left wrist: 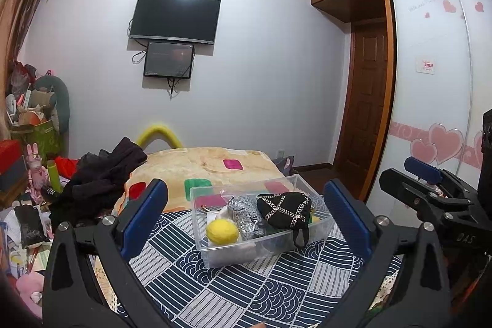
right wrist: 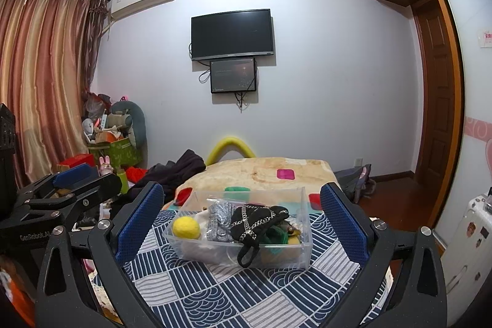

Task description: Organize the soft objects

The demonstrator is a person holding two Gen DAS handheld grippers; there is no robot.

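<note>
Gaping wide, both grippers' fingers (blue-padded) hold nothing.

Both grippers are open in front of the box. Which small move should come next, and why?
Probably lower the right gripper toward the black bag: its strap hangs over the front wall of the clear box, so it is not fully inside. Both grippers look open and empty.

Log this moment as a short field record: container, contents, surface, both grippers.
container: clear plastic bin on the patterned bedspread
contents: yellow felt ball at left, silver sequin pouch in the middle, black chain-trimmed bag at right, its strap over the front wall
left gripper: open, empty, facing the bin
right gripper: open, empty, facing the bin
behind: beige blanket
</note>
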